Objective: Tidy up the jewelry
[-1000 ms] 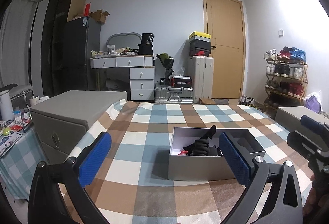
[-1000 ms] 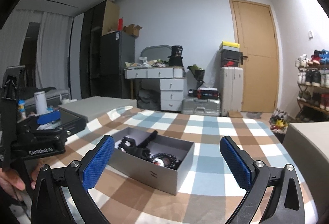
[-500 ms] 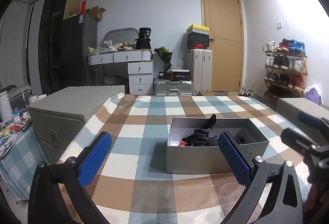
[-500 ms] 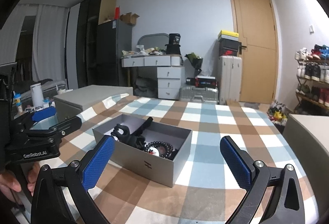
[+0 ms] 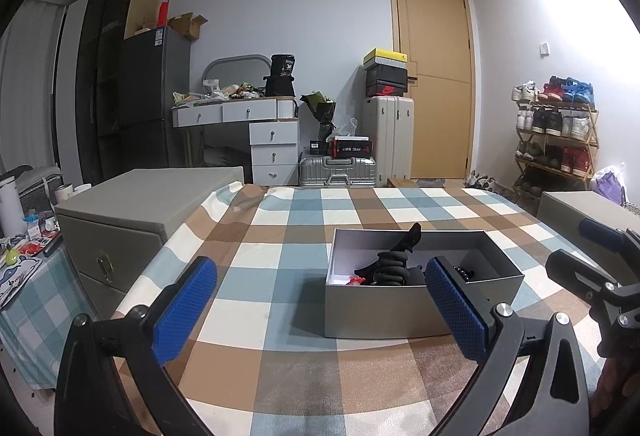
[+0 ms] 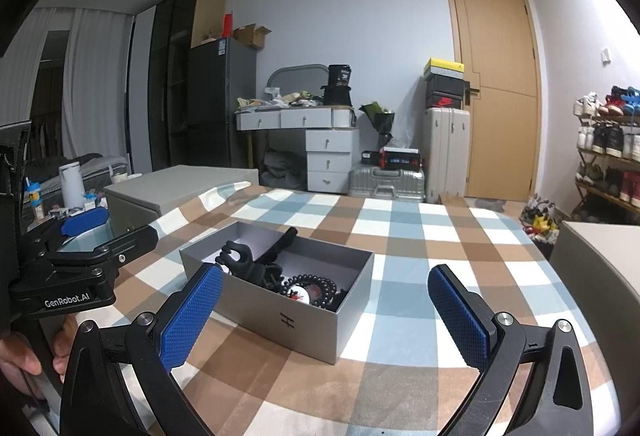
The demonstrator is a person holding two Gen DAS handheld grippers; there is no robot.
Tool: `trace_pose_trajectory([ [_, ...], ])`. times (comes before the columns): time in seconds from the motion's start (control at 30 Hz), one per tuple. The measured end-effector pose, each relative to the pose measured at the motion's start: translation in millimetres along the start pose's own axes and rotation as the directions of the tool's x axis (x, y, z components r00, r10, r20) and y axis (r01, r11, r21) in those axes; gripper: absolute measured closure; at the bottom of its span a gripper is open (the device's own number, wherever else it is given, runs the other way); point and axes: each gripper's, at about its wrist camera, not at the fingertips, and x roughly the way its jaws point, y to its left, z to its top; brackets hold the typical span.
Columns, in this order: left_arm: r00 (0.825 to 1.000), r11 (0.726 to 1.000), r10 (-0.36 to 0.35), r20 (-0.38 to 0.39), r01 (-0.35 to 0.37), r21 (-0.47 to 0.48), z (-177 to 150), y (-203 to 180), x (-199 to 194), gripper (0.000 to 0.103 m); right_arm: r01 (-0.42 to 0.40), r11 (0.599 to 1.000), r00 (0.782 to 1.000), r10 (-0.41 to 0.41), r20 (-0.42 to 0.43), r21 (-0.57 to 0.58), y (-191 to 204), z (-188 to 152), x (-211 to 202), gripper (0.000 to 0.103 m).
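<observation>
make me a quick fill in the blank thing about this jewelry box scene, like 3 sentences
1. The grey box sits on a ____ tablecloth.
2. The box has no ____ on it, so the dark bead bracelet inside shows.
3. The left gripper and the right gripper are both ____ and hold nothing.

Missing words: checked; lid; open
</observation>
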Motion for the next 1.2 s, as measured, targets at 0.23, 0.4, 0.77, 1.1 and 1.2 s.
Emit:
trace_pose_trajectory([
  [0.23, 1.0, 1.0, 0.0, 0.0, 0.0, 0.0, 0.3, 0.1, -0.3, 0.001, -0.003, 1.0, 1.0, 0.003, -0.003, 0.0, 0.7, 0.5, 0.9, 0.0],
  [0.4, 1.0, 1.0, 0.0, -0.001, 0.0, 0.0, 0.2, 0.0, 0.1, 0.001, -0.002, 1.0, 1.0, 0.002, -0.002, 0.0, 0.4, 0.4, 1.1, 0.0],
  [0.77, 1.0, 1.0, 0.0, -0.001, 0.0, 0.001, 0.9, -0.2, 0.1, 0.001, -0.001, 1.0, 1.0, 0.001, -0.006, 0.003, 1.2, 0.0, 0.2, 0.0],
  [1.1, 1.0, 1.0, -0.001, -0.001, 0.001, 0.001, 0.5, -0.1, 0.3, 0.001, 0.001, 1.0, 1.0, -0.001, -0.003, 0.003, 1.6, 0.2, -1.7, 0.0],
  [1.2, 1.0, 1.0, 0.0, -0.001, 0.0, 0.0, 0.1, 0.0, 0.5, 0.001, 0.001, 1.0, 1.0, -0.001, -0.004, 0.003, 1.3, 0.2, -1.5, 0.0],
])
